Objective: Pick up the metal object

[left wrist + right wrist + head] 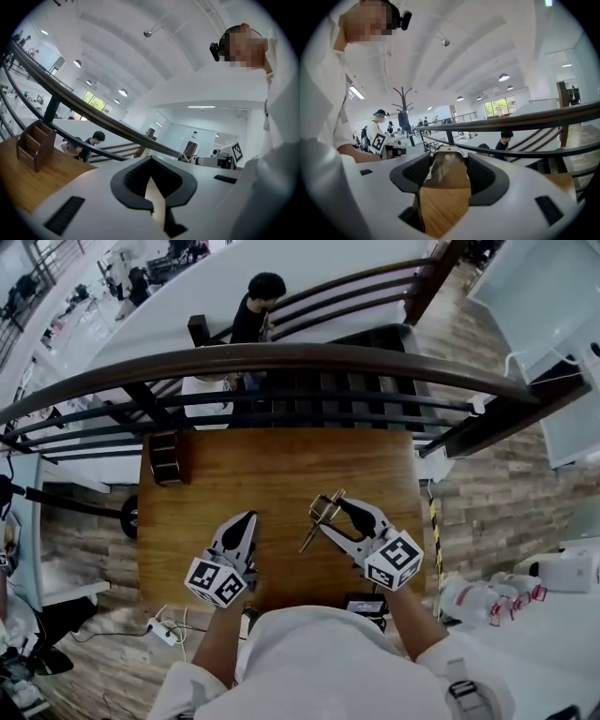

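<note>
right gripper (330, 513): jaws clamped on the metal object (314, 531), a brassy, clamp-looking piece with a thin rod hanging off it. In the right gripper view it sits squarely between the two black pads (487, 176) and fills the gap at the far end.

metal object position: over the middle-right of the wooden surface (272, 474), with the rod angling down and toward the person. Honestly can't tell whether the rod's lower tip is touching the wood or just above it.

left gripper (247, 521): jaws pretty much together. The left gripper view shows only a thin sliver of wood colour between the pads, and nothing is in there. It sits over the near-left part of the surface, beside the right gripper but apart from it and from the metal object.

hands: bare forearms come up from the bottom of the head view, one to each gripper, with the marker cubes closest to the person.

wooden organizer (166, 457): a small dark slotted box, upright at the far-left corner of the surface, well away from both grippers.

railing (281, 357): a curved dark handrail with bars, running just past the far edge of the surface.

background: a person in a dark top (253, 310) stands beyond the railing, by the stairs.

floor: a white power strip (161, 629) lies near the surface's near-left corner.
</note>
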{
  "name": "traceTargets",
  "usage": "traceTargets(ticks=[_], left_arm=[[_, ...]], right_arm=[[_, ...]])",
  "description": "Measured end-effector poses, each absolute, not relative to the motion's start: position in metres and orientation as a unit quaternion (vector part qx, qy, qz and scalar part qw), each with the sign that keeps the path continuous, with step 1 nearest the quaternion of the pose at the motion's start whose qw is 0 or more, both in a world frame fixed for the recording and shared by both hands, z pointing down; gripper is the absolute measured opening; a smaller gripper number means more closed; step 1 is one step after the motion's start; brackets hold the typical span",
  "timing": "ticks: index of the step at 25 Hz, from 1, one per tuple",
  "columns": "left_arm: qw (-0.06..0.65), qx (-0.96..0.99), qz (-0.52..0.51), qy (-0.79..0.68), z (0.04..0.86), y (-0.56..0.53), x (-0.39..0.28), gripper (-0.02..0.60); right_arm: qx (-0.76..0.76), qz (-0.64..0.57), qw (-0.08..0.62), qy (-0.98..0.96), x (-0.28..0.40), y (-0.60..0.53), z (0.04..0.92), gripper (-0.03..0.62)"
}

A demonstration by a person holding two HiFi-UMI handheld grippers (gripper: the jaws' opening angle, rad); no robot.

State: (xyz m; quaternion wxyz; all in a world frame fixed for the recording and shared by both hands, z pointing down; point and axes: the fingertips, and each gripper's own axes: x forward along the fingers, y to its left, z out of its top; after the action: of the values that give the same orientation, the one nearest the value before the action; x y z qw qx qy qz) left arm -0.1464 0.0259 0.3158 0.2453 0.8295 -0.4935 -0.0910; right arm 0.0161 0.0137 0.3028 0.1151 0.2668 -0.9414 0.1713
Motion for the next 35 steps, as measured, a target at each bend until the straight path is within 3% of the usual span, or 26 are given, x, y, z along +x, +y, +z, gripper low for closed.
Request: traceTargets(ticks=[10, 20, 27, 35], left_arm=[[0.206, 0.841, -0.099, -0.490, 0.253, 0.124, -0.096, 0.014], [0.174, 0.849, -0.104, -0.488, 0.219, 0.199, -0.072, 0.014], [0.159, 0.853, -0.104, -0.487, 0.194, 0.214, -0.058, 0.014], [0.152, 0.876, -0.117, -0.442, 0.181, 0.205, -0.065, 0.014]], right_arm=[[0.267, 0.193, 0.006, -0.944, 0.060, 0.090, 0.230, 0.265], [0.280, 0.193, -0.047, -0.939, 0.101, 0.155, 0.200, 0.265], [0.303, 0.187, -0.084, -0.931, 0.137, 0.169, 0.178, 0.265], [0.342, 0.165, -0.121, -0.917, 0.133, 0.177, 0.152, 0.265]])
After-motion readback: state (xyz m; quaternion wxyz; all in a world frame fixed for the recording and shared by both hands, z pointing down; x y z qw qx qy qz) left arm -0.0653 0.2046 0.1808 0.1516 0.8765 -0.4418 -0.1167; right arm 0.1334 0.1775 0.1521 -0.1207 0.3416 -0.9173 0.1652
